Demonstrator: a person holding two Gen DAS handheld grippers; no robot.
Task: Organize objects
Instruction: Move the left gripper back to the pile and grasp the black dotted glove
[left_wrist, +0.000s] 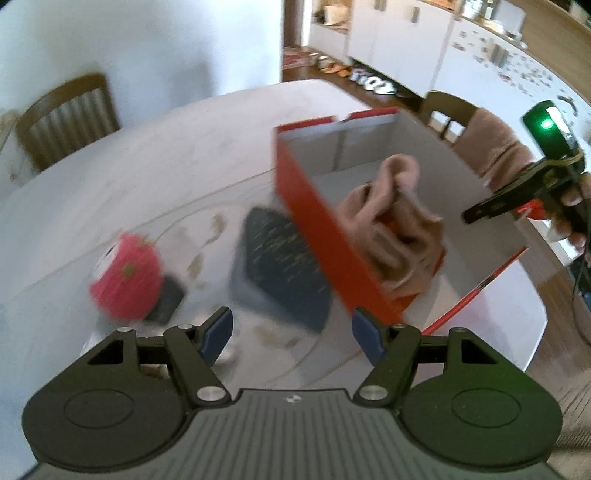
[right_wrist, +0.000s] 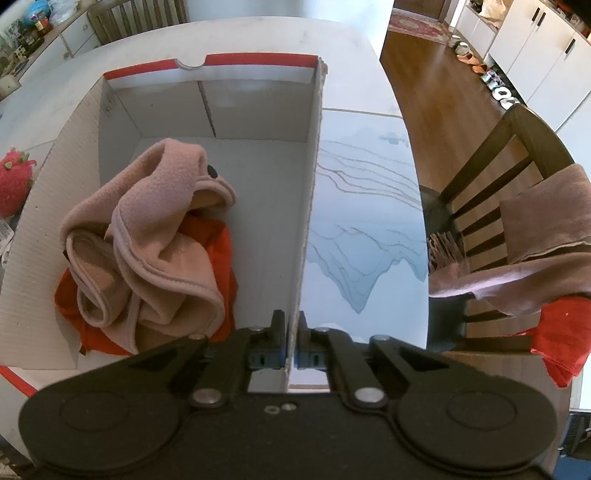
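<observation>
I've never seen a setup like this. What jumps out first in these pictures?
An open red-and-white cardboard box sits on the pale table, with a crumpled pink fleece cloth lying over something orange inside. The right gripper is clamped on the box's side wall. Left of the box, outside it, sit a red plush toy and a dark blue item, ahead of the open left gripper.

No word, number or brand can be read in either view. The left gripper's body bears only a small pale emblem, too small to make out. The dark pad on the worktop carries pale rows that may be print, but they are blurred past reading.
</observation>
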